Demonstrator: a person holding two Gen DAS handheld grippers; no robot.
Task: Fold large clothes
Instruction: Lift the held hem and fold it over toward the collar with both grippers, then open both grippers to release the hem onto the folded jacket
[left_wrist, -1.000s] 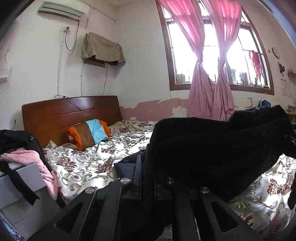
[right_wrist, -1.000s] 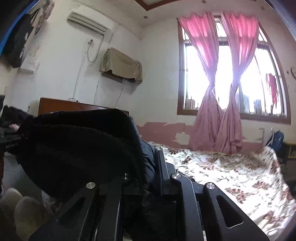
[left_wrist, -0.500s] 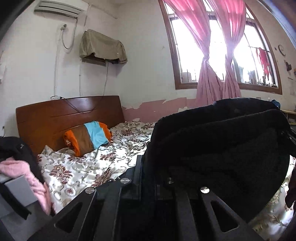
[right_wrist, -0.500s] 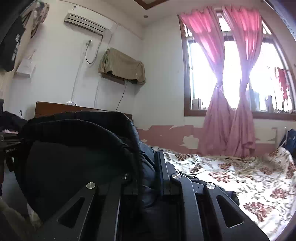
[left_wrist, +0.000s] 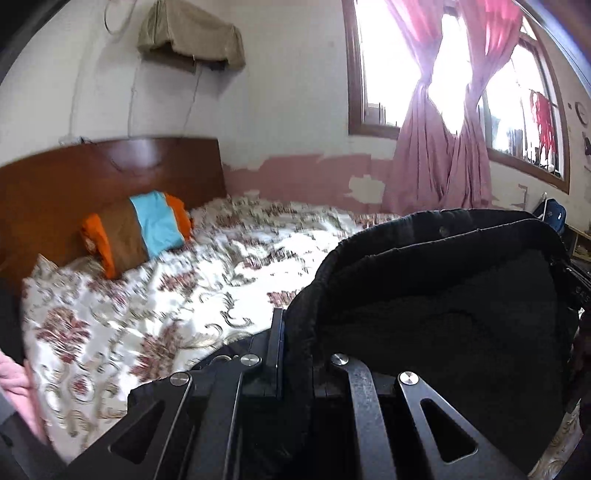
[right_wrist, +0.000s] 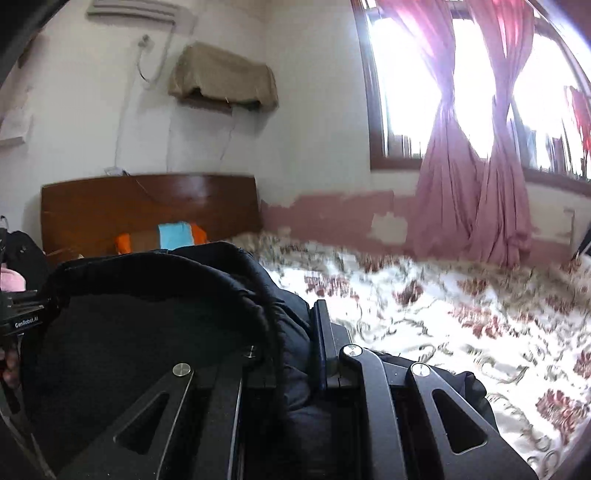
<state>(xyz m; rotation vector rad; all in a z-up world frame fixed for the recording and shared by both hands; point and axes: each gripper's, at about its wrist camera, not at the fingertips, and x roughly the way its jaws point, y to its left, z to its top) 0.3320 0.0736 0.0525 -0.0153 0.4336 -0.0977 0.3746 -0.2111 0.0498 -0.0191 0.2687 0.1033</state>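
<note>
A large black fleece-lined garment (left_wrist: 443, 295) hangs stretched between my two grippers above the bed. My left gripper (left_wrist: 295, 343) is shut on one edge of it, and the cloth bulges to the right. My right gripper (right_wrist: 295, 332) is shut on the other edge of the garment (right_wrist: 147, 314), which bulges to the left. The left gripper's body (right_wrist: 22, 317) shows at the left edge of the right wrist view. The fingertips of both grippers are buried in the cloth.
The bed (left_wrist: 166, 295) with a floral sheet lies below. A striped orange, brown and blue pillow (left_wrist: 136, 229) lies by the wooden headboard (left_wrist: 92, 173). Pink curtains (right_wrist: 472, 184) hang at the window. Pink and black clothes (right_wrist: 14, 269) are piled at the left.
Both grippers have tilted downward with the garment, so the bed fills more of both views and the ceiling is gone. The grips are unchanged.
</note>
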